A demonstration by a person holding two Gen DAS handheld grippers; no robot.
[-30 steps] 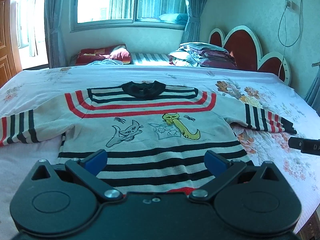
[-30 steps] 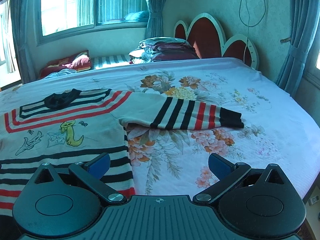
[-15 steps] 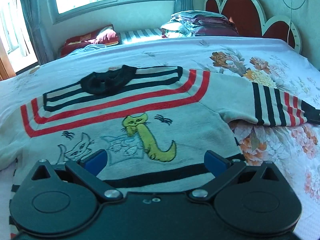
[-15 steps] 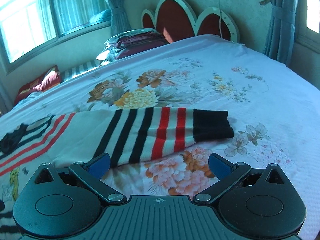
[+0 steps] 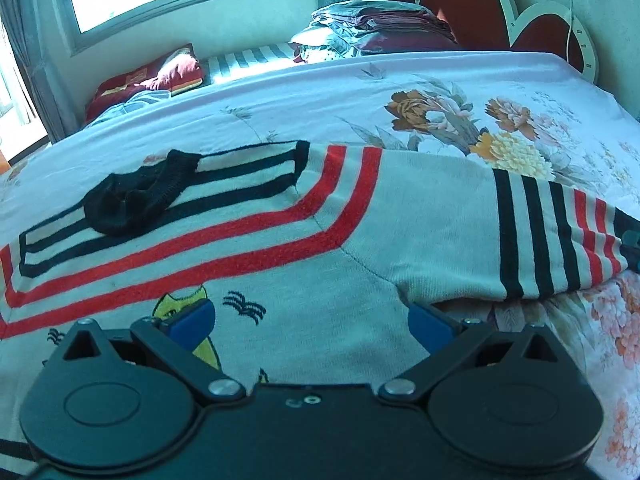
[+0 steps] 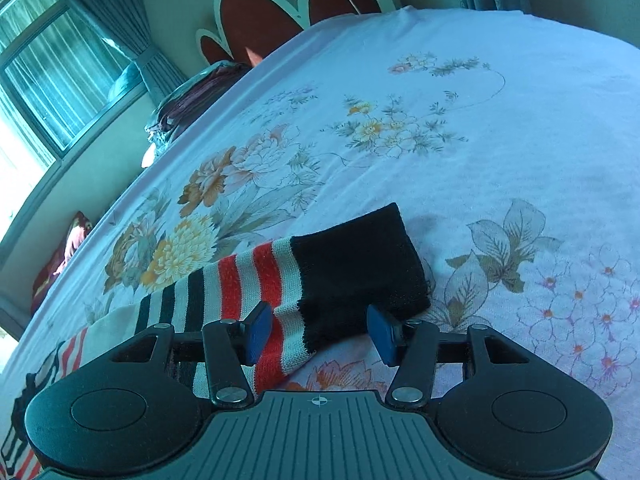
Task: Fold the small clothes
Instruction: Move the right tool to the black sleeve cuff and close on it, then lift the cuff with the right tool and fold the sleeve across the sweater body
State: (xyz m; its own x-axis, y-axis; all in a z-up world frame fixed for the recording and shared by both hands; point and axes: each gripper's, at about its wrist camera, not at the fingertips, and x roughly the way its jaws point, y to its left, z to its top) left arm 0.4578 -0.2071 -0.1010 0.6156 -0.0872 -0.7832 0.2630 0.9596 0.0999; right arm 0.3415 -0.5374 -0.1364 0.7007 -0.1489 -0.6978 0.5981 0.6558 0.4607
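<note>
Left wrist: sweater (image 5: 280, 240) lies flat, front up, on the bed (image 5: 520, 92). Off-white knit, two red bands across the chest, black stripes round a black collar (image 5: 136, 200) that is bunched up. Yellow cat print (image 5: 192, 312) near the tool, mostly hidden behind it. One sleeve (image 5: 540, 240) runs out right, black then red stripes; its cuff is cut off at the frame edge, where a dark bit of the other tool shows. Left tool (image 5: 310, 326) hovers over the chest with jaws spread wide, nothing between them. Sweater hem and other sleeve out of view. Far side: folded pile (image 5: 380, 28) by the headboard (image 5: 472, 4), red pillow (image 5: 148, 80) under the window.

Right wrist: view is rolled, bed slants. Sleeve (image 6: 248, 296) end lies on the floral sheet, black cuff (image 6: 356, 264) on the right, red and black stripes going left. Right tool (image 6: 320, 330) straddles the near edge of the sleeve at the cuff, jaws closing, fabric between the blue pads (image 6: 258, 330). Left pad looks to touch the knit; right pad sits at the cuff corner, contact hard to make out. Not a firm pinch yet. Sleeve underside and sweater body mostly hidden by the tool.
</note>
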